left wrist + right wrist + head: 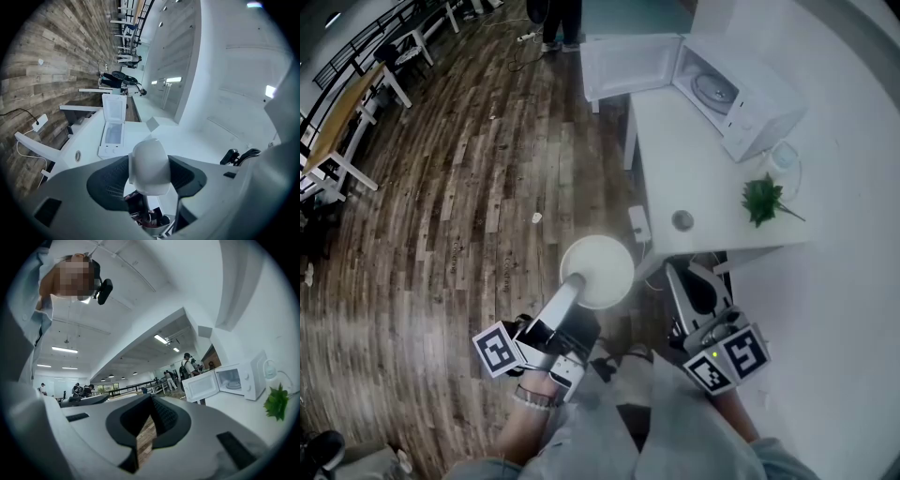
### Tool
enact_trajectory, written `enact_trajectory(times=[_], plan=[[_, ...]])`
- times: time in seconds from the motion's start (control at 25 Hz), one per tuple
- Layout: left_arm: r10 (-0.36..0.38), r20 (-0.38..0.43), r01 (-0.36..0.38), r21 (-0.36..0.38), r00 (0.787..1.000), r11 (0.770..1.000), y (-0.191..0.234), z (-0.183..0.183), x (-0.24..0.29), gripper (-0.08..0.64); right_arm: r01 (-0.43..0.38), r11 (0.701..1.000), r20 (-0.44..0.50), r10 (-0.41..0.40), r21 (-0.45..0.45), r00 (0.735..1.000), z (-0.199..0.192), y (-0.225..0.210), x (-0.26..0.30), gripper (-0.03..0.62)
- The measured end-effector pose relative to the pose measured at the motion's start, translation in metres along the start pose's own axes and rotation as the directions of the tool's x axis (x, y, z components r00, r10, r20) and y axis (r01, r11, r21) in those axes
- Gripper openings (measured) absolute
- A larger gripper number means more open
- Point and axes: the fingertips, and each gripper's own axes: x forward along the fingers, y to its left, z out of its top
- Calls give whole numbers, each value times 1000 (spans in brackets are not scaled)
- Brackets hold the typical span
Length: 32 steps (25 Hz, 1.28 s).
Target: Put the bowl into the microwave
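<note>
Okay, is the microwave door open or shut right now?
Open. The microwave has its door swung out wide to the side, and the turntable inside shows.

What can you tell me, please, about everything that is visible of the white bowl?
The bowl is plain white, round and smooth, with no pattern visible. The left tongs clamp it, a pad pressed on each side; nothing else touches it. It is held in the air over the wood floor, just short of the white table. Its contents, if any, cannot be told.
</note>
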Motion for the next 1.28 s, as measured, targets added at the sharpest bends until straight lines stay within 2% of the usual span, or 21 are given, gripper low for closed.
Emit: enact_trajectory(times=[0.12, 0.44, 0.96, 1.28], plan=[[-5, -3, 5, 3, 1000, 1000, -1, 6, -4, 244, 3, 1000, 6, -3, 8, 1000, -2, 4, 3, 0], [-19, -9, 19, 8, 1000, 1000, -6, 25, -17, 245, 3, 997, 6, -3, -71, 1000, -4, 25, 17, 1], [-21, 10, 21, 13, 1000, 1000, -10, 50, -43, 244, 14, 998, 13, -13, -64, 1000, -16, 48, 29, 2], [-30, 15, 30, 19, 999, 999, -8, 56, -46, 245, 20, 998, 6, -20, -63, 1000, -21, 47, 30, 1]])
